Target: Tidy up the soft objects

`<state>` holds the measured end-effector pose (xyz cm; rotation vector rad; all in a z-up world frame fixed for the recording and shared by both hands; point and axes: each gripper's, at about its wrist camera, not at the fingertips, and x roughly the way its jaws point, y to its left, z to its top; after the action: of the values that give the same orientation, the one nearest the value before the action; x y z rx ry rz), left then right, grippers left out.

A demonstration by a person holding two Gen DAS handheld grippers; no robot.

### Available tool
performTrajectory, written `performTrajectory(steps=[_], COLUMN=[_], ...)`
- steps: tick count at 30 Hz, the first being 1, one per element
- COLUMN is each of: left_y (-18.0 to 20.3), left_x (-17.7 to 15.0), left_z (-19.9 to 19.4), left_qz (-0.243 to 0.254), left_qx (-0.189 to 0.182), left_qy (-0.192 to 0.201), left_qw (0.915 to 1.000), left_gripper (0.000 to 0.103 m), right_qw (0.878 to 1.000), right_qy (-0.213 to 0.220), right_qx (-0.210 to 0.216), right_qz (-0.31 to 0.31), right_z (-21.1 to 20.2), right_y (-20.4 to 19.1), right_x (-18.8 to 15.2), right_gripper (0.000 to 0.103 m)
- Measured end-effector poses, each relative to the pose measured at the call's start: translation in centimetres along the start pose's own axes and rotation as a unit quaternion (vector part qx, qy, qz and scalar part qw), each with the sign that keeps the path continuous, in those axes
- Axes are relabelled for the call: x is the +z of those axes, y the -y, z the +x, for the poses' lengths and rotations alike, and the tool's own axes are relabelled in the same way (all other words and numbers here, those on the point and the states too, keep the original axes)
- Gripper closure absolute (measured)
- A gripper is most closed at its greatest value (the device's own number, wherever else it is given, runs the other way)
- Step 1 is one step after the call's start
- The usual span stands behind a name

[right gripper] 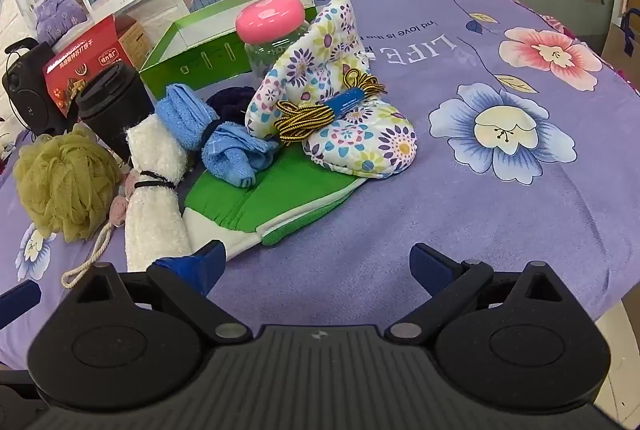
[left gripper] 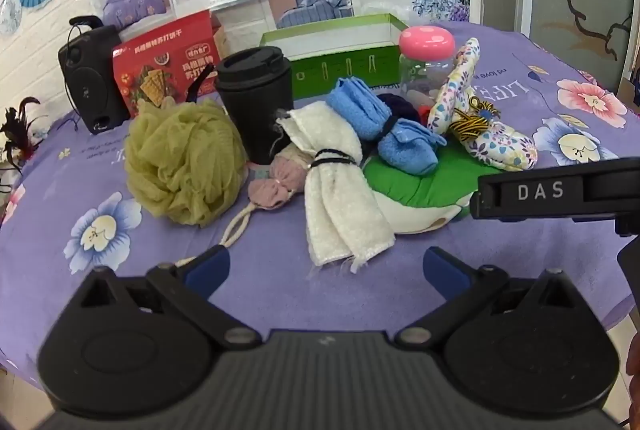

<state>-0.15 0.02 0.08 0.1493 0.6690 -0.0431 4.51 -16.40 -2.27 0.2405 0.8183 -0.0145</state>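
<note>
Left gripper [left gripper: 326, 266]: jaws spread wide, nothing between them, hanging above bare purple cloth [left gripper: 260, 294] just short of the white towel [left gripper: 340, 190]. Right gripper [right gripper: 316, 266]: jaws likewise wide apart and empty, left blue pad [right gripper: 208, 262] in front of the near edge of the green mat [right gripper: 248, 206].

Soft things, all heaped mid-table:
- One white towel, rolled, cinched by a black band, lying toward the left gripper.
- One blue towel [left gripper: 384, 126], also banded, resting across the white towel's top and the green mat.
- One green mat with a white edge, flat beneath both towels.
- One olive mesh puff [left gripper: 180, 166] with a cord loop, left of the white towel, just beside it.
- One small pink fabric piece [left gripper: 272, 190] wedged between puff and white towel.
- One floral mitt [right gripper: 332, 102], folded, upper half leaning on the jar [right gripper: 272, 30].
- One bundle of yellow-black laces [right gripper: 320, 110] with a blue wrapper, lying on the mitt.
- One dark blue knit lump [right gripper: 228, 102] behind the blue towel, mostly hidden.

Hard things, behind the heap:
- One black cup [left gripper: 256, 102] with lid, upright, touching the puff.
- One clear jar with a pink lid.
- One green box [left gripper: 340, 58], open, inside not visible.
- One red carton [left gripper: 168, 70].
- One black speaker [left gripper: 90, 78] at far left.
</note>
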Motion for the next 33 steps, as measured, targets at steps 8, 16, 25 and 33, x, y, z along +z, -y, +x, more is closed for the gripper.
performTrajectory(steps=[8, 16, 25, 33], left_y=[-0.5, -0.1, -0.2, -0.1], left_x=[-0.7, -0.3, -0.4, -0.3], left_z=[0.5, 0.7, 0.9, 0.9], left_qz=[0.001, 0.002, -0.001, 0.0], left_qx=[-0.002, 0.003, 0.002, 0.001], left_qy=[-0.012, -0.02, -0.024, -0.025], left_qw=[0.9999, 0.9998, 0.9997, 0.9997], left_gripper=[0.0, 0.0, 0.0, 0.0], right_qw=[1.0, 1.0, 1.0, 1.0], right_qy=[0.002, -0.004, -0.006, -0.006], right_qx=[0.003, 0.002, 0.003, 0.004], right_qz=[0.006, 0.005, 0.005, 0.005], right_z=[-0.2, 0.2, 0.3, 0.3], right_y=[0.1, 0.1, 0.1, 0.1], right_x=[-0.1, -0.1, -0.1, -0.1], right_gripper=[0.017, 0.017, 0.017, 0.017])
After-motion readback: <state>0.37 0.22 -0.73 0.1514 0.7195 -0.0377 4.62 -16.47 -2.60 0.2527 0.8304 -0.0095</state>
